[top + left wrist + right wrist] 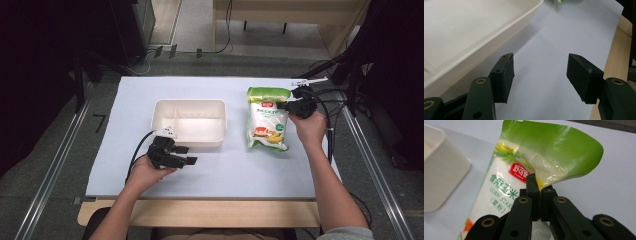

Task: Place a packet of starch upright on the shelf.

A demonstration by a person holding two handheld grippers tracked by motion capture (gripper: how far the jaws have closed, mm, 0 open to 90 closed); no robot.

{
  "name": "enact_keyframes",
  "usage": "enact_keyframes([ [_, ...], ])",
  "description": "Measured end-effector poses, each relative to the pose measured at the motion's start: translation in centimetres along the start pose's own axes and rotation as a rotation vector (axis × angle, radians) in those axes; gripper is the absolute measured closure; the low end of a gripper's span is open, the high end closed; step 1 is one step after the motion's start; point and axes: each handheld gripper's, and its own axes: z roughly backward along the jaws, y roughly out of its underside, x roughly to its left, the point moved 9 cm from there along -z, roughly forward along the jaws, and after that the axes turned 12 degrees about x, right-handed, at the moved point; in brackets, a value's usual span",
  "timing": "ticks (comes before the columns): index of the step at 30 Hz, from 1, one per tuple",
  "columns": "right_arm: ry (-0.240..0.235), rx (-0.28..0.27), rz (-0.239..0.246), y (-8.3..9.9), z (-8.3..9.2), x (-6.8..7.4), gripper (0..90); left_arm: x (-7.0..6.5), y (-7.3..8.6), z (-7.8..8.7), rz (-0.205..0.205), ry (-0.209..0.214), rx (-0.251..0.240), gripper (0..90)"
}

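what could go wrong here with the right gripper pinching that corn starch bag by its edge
1. The right gripper is shut on a thin fold at the side edge of the corn starch bag, so the slick film could slip out or tear once the full bag is lifted.
2. Held off-centre, the bag may swing and knock the white tray beside it.
3. The left gripper is open near the tray, steadying nothing.

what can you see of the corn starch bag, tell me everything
The corn starch bag is a glossy plastic pouch, green at the top, clear over white powder in the middle, with a red logo, green lettering and a food picture near the bottom. It lies flat on the white table, right of the tub and apart from it. The right gripper is shut on its edge near the top.
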Motion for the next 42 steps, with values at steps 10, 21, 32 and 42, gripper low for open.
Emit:
enact_keyframes([
  [10, -0.048, -0.051, 0.080, 0.2, 3.0, 3.8, 90.0, 0.0, 0.0, 0.1, -0.002, -0.001, 0.002, 39.7],
  [21, -0.094, -0.103, 0.123, -0.2, 5.2, 6.2, 90.0, 0.1, 0.0, 0.2, -0.002, -0.001, 0.000, 39.7],
  [32, -0.070, -0.099, 0.145, -0.8, 6.3, 6.5, 90.0, 0.1, 0.0, 0.2, 0.001, 0.001, -0.004, 39.7],
  [42, -0.079, -0.103, 0.164, -1.8, 7.4, 7.0, 90.0, 0.1, 0.0, 0.2, 0.003, 0.001, -0.006, 39.6],
])
